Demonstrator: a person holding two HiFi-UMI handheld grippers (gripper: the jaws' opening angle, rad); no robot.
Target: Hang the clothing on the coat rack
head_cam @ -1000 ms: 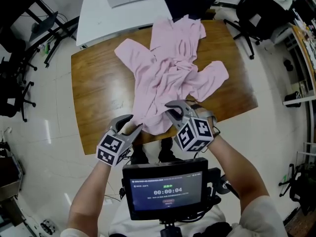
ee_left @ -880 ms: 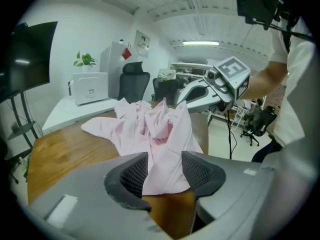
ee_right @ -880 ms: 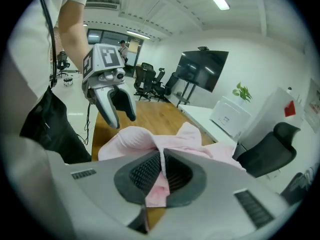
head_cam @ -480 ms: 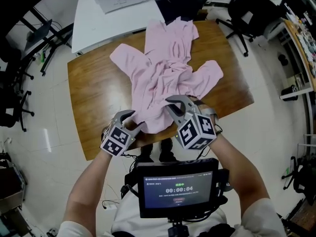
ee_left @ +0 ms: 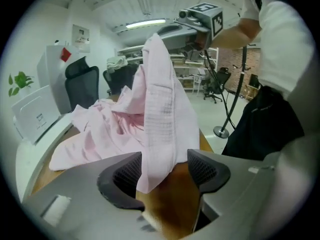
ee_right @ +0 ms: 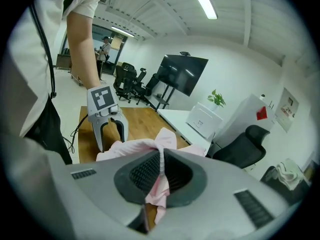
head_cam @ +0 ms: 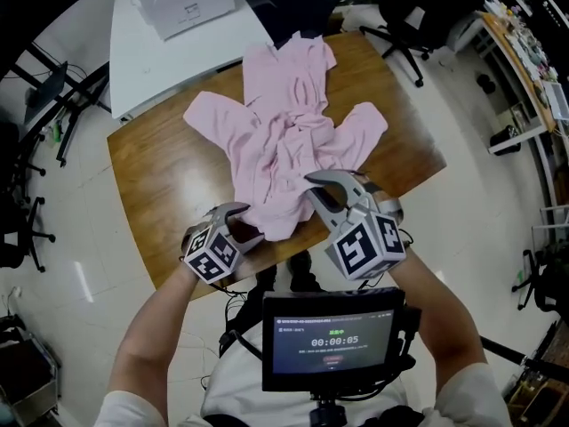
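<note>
We see a pink garment [head_cam: 284, 140] spread on a wooden table [head_cam: 160, 176], with office chairs [head_cam: 404, 16] around. Our right gripper [head_cam: 318, 189] clamps its near edge. Our left gripper [head_cam: 242, 222], whose jaws have just been opening, loosely straddles the fabric. Crumpled folds hide the garment's shape.

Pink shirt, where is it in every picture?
Head view: the crumpled pink cloth shirt lies in the middle, spread on the brown wooden table.
Left gripper view: centre, standing up like a tent over the table.
Right gripper view: low centre, with the table behind it.
Shared landmark: the table.
</note>
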